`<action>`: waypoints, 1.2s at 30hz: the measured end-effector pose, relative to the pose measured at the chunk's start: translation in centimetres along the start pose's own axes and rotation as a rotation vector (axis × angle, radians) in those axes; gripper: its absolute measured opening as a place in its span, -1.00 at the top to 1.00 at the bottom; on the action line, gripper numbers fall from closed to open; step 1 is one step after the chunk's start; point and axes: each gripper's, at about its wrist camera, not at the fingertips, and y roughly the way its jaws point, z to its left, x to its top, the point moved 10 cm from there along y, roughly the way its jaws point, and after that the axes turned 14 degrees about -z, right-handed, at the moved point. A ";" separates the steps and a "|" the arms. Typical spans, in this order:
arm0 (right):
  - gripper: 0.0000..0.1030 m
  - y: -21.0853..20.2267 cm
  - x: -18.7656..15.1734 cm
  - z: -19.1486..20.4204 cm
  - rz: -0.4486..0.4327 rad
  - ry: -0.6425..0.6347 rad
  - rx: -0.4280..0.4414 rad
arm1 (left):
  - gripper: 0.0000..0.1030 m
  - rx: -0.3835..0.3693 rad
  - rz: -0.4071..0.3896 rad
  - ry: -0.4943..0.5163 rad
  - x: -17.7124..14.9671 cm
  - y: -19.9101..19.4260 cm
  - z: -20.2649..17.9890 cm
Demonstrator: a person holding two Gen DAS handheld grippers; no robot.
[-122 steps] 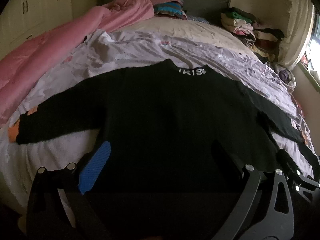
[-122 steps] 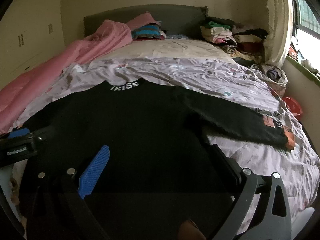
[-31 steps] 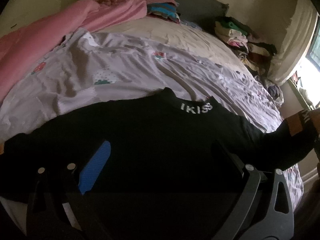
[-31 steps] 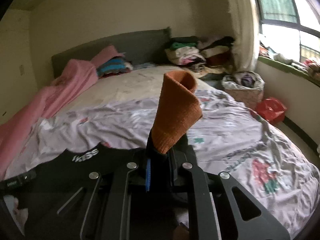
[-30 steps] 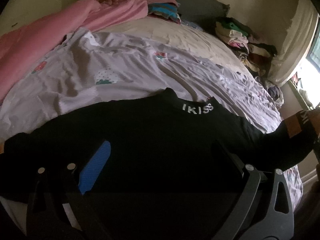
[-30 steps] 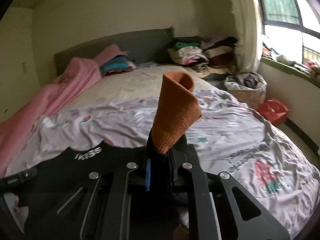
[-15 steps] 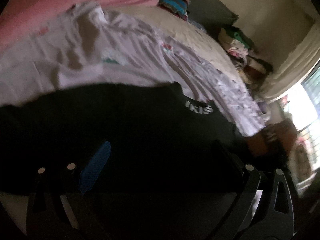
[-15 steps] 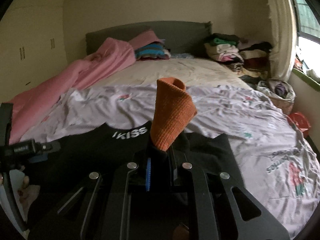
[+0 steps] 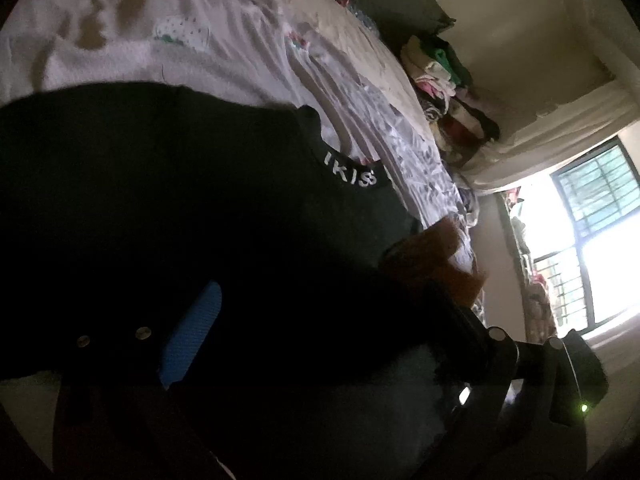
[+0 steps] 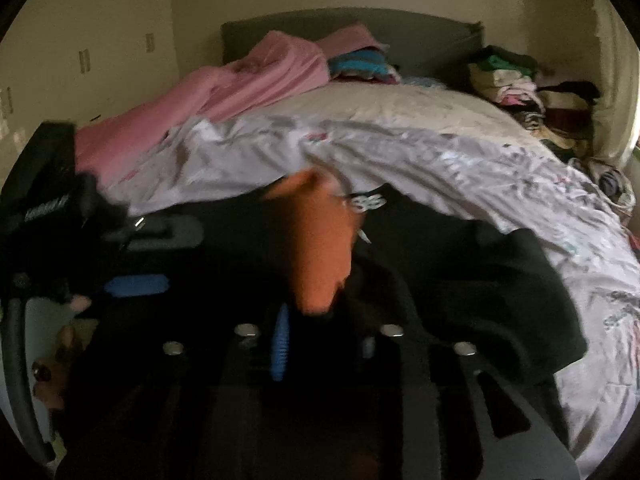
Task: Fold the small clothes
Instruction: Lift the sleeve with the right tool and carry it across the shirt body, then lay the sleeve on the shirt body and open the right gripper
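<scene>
A black sweater [image 9: 168,200] with a white-lettered collar [image 9: 352,176] lies flat on the bed. My right gripper [image 10: 320,344] is shut on its right sleeve, just below the orange cuff [image 10: 316,236], and holds it over the sweater's chest [image 10: 240,248]. The cuff also shows in the left wrist view [image 9: 444,256]. My left gripper [image 9: 328,320] is open, low over the sweater's body, empty. It also shows in the right wrist view [image 10: 136,252] at the left.
A pale patterned sheet [image 10: 440,160] covers the bed. A pink quilt [image 10: 224,88] lies along the left side. Folded clothes [image 10: 516,76] are piled at the far right by the headboard [image 10: 400,36]. A window [image 9: 592,240] is at the right.
My right gripper has carried the sleeve leftward and down over the sweater's chest. My left gripper has tilted and swung toward the left, staying open.
</scene>
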 end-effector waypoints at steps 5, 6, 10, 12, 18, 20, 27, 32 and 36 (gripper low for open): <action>0.03 -0.9 -1.7 2.7 0.039 -0.030 0.092 | -0.57 -0.041 0.036 -0.035 -0.8 0.6 -0.2; 0.01 -1.1 -1.8 2.8 0.042 -0.029 0.102 | -0.47 -0.046 0.053 -0.041 -1.2 0.9 -0.2; -0.08 -3.2 -1.8 2.2 0.036 -0.006 0.108 | -0.22 -0.028 0.095 -0.016 -2.8 1.9 -0.3; -0.11 -4.3 -1.5 1.0 0.020 0.009 0.086 | -0.21 -0.015 0.110 0.015 -3.7 2.5 -0.6; -0.13 -6.9 -1.4 -4.8 0.001 0.073 -0.029 | 0.13 0.032 0.085 0.137 -5.1 3.5 -2.1; -0.13 -7.5 -1.4 -6.6 -0.005 0.089 -0.069 | 0.24 0.053 0.075 0.183 -5.6 4.0 -2.8; -0.13 -8.9 -1.8 -11.0 -0.020 0.147 -0.165 | 0.99 -0.080 -0.022 0.263 -3.5 2.5 -7.3; -0.13 -8.4 -1.3 -10.9 -0.032 0.134 -0.175 | 0.99 -0.113 -0.114 0.293 -0.6 -1.1 -8.8; -0.13 -7.6 -1.0 -10.1 -0.034 0.116 -0.163 | 0.99 -0.067 -0.128 0.279 0.6 -2.1 -7.2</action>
